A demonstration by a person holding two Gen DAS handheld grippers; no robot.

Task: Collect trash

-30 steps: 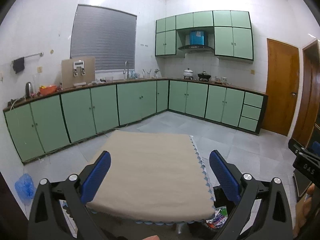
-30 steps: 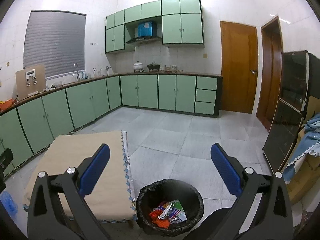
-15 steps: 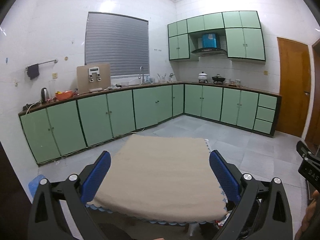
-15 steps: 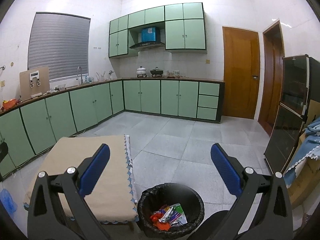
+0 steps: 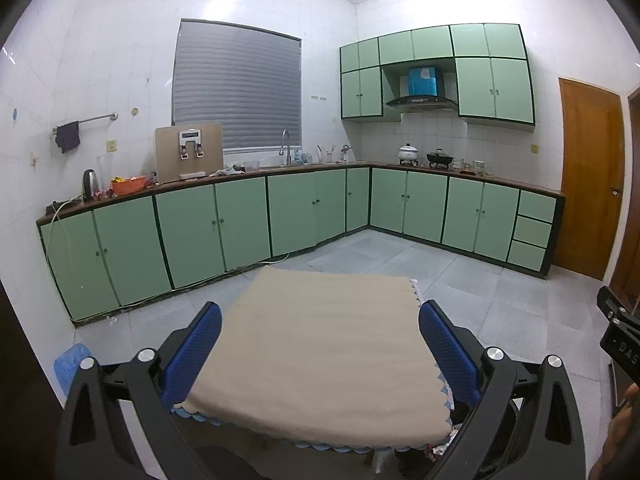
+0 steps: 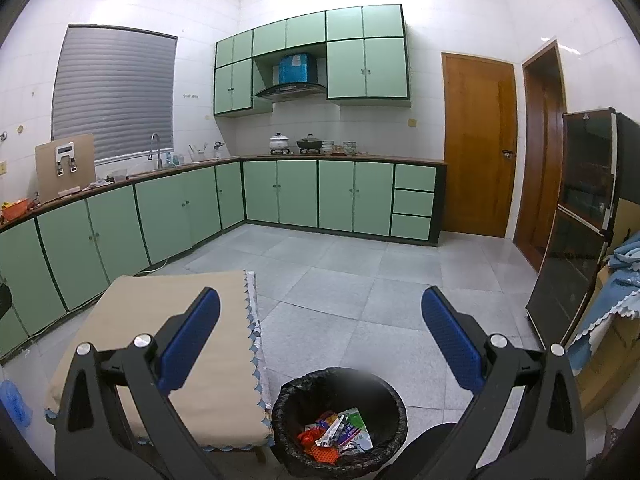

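Note:
A black-lined trash bin [image 6: 296,396] stands on the floor beside a small table; several colourful wrappers [image 6: 340,434] lie inside it. My right gripper [image 6: 320,336] hangs open above the bin with nothing between its blue pads. The left gripper [image 5: 320,350] is open too, held over the table's beige cloth [image 5: 320,352], which carries no trash in view. In the left wrist view only a sliver of the bin's contents [image 5: 440,449] shows under the cloth's right corner.
Green floor cabinets [image 5: 240,216] with a cluttered counter line the left and far walls. Wooden doors [image 6: 476,144] and a dark glass cabinet [image 6: 576,216] stand to the right, with a blue cloth [image 6: 624,280] over boxes. A blue bag [image 5: 70,364] lies on the floor.
Both grippers have tilted upward and drawn back a little, so the room sits lower in both views. Both stay open and empty.

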